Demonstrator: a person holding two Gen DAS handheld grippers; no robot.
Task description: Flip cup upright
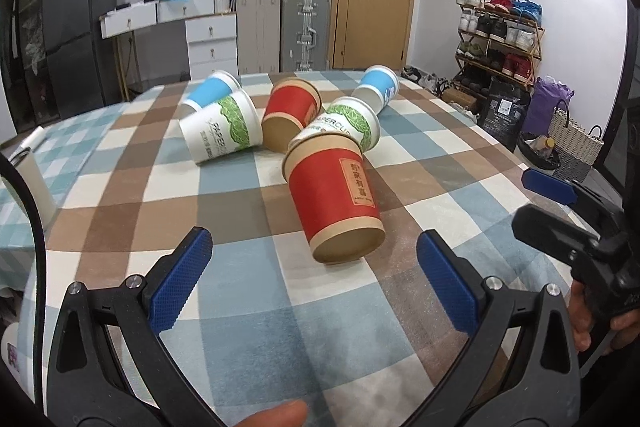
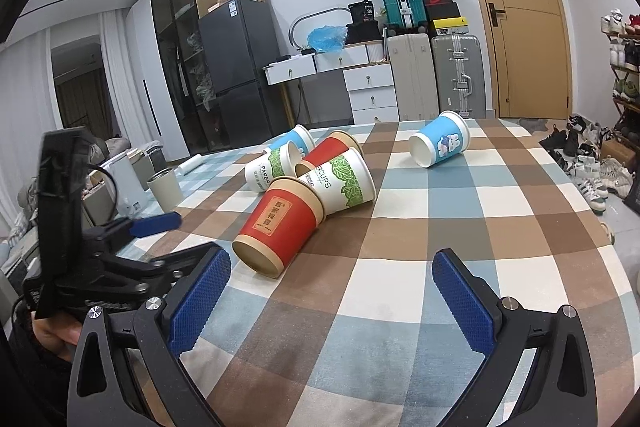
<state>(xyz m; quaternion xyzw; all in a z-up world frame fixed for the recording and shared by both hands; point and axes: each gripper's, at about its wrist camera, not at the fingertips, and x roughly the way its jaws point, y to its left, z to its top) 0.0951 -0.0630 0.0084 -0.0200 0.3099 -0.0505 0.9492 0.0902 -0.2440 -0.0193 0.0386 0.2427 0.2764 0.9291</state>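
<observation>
Several paper cups lie on their sides on the checked tablecloth point(image 1: 240, 327). The nearest red cup point(image 1: 334, 199) lies base toward me, just beyond my open, empty left gripper point(image 1: 314, 247). Behind it lie a green-leaf cup point(image 1: 348, 125), a second red cup point(image 1: 292, 113), another green-leaf cup point(image 1: 220, 131) and two blue cups point(image 1: 210, 91) point(image 1: 378, 87). In the right wrist view my right gripper point(image 2: 332, 267) is open and empty, right of the near red cup point(image 2: 278, 225); the lone blue cup point(image 2: 440, 145) lies farther back. The left gripper point(image 2: 156, 221) shows at the left.
A white kettle point(image 2: 128, 187) and a grey tumbler point(image 2: 164, 189) stand at the table's left edge. The right gripper point(image 1: 548, 185) shows at the right in the left wrist view. Suitcases, drawers, a fridge and a shoe rack stand beyond the table.
</observation>
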